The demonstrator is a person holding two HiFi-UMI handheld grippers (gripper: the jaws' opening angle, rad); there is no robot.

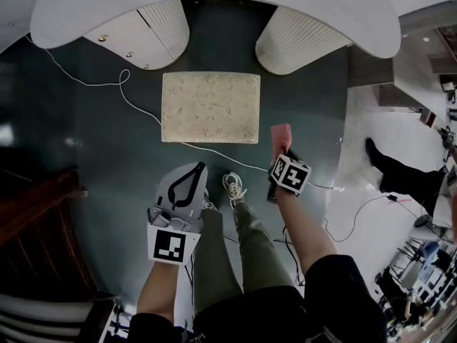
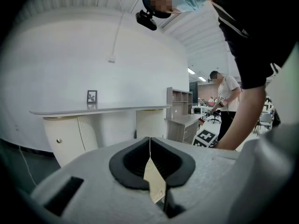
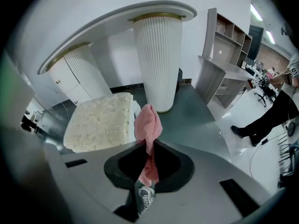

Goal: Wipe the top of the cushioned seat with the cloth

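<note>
I had my right gripper (image 1: 280,151) clenched on the pink cloth (image 1: 280,136). In the right gripper view the cloth (image 3: 148,125) ran up through the black pads and stood bunched above the jaw tips (image 3: 148,143). One of my sneakers (image 3: 145,197) showed through the gap below. My left gripper (image 1: 191,181) was closed. In the left gripper view its pads met tip to tip (image 2: 150,138) and gripped nothing. A pale sliver showed through the slit lower down, and I could not tell what it was.

The cushioned seat (image 1: 211,107), a cream square with a faint leafy pattern, sat on the dark floor (image 1: 93,156) at twelve o'clock from my feet. Its top was bare. The cloth hung clear of it, just off its near right corner at about five o'clock. My left gripper hung nearer to me, at roughly six o'clock from the seat and apart from it. From the right gripper's camera the seat (image 3: 98,122) lay at ten o'clock from the cloth.

Beyond the seat, the curved white desk top (image 1: 214,6) rested on two ribbed pedestals, one at eleven o'clock (image 1: 166,23) and one at one o'clock (image 1: 296,38). A thin white cable (image 1: 136,106) trailed across the floor past the seat's left side and under its near edge. My sneakers (image 1: 234,188) stood between the two grippers. Another person's leg (image 1: 400,170) showed on the pale floor at three o'clock.
</note>
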